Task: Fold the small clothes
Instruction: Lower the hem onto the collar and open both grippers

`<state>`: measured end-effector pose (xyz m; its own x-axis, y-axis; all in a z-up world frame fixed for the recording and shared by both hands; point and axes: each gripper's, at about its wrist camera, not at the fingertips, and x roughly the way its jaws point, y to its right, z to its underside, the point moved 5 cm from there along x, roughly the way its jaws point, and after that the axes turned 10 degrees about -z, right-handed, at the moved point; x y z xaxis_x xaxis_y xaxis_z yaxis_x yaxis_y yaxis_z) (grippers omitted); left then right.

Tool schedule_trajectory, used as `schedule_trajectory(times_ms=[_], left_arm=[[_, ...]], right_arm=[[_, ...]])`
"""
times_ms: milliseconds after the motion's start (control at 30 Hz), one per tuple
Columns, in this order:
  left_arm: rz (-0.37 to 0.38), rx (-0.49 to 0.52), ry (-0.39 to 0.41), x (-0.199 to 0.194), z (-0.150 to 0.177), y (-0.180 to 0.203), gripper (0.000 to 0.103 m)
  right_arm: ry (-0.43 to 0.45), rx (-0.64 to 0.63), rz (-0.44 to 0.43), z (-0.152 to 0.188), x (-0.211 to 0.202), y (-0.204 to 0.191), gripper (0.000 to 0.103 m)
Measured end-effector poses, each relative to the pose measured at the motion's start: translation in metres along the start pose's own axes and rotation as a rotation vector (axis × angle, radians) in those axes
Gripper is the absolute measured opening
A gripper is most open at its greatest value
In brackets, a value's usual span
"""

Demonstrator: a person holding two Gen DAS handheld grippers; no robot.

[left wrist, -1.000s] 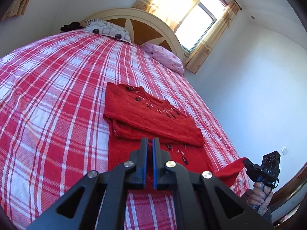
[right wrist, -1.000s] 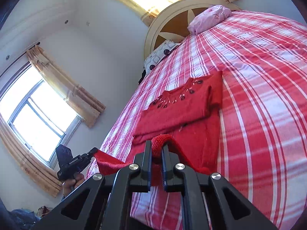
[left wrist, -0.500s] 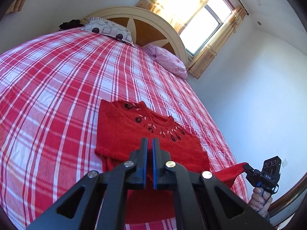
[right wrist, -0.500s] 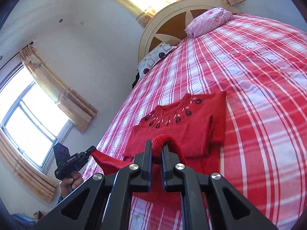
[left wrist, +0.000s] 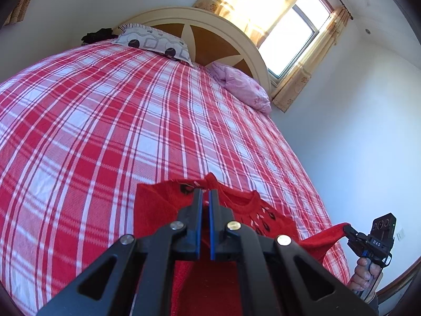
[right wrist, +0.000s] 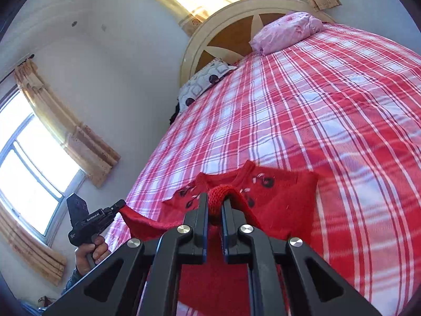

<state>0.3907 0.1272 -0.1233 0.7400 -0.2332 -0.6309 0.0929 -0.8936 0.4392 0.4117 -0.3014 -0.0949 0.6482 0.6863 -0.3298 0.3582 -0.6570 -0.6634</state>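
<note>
A red knit sweater with dark and white neckline decoration lies on the bed, neckline toward the headboard. My left gripper is shut on one bottom corner of it; the right wrist view shows that gripper pinching the stretched red edge. My right gripper is shut on a bunched fold of the sweater at the other corner. The left wrist view shows it pulling the cloth taut. The lifted bottom edge hangs between both grippers, above the sweater's upper part. The cloth under the grippers is hidden.
The red and white plaid bedsheet stretches ahead to a cream and brown headboard. A grey patterned pillow and a pink pillow lie there. Curtained windows stand on two walls. A hand holds the right gripper's grip.
Both grippers have travelled toward the headboard, carrying the sweater's bottom edge up over its upper half. The neckline now sits just beyond the fingertips.
</note>
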Motion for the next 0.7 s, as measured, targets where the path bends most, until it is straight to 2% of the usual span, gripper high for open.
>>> schedule_trajectory(times_ms=[300, 367, 567, 700], left_arm=[[-0.066, -0.014, -0.086, 0.076, -0.005, -0.012, 0.004], [-0.085, -0.019, -0.096, 0.086, -0.003, -0.017, 0.001], [-0.147, -0.024, -0.112, 0.107, 0.0, -0.028, 0.001], [-0.141, -0.013, -0.109, 0.104, 0.002, -0.025, 0.001]], right_arm=[[-0.061, 0.087, 0.097, -0.018, 0.057, 0.068, 0.007], [-0.085, 0.108, 0.112, -0.019, 0.07, 0.081, 0.007], [-0.121, 0.152, 0.159, -0.023, 0.102, 0.116, 0.007], [-0.141, 0.161, 0.162, -0.025, 0.118, 0.121, 0.008]])
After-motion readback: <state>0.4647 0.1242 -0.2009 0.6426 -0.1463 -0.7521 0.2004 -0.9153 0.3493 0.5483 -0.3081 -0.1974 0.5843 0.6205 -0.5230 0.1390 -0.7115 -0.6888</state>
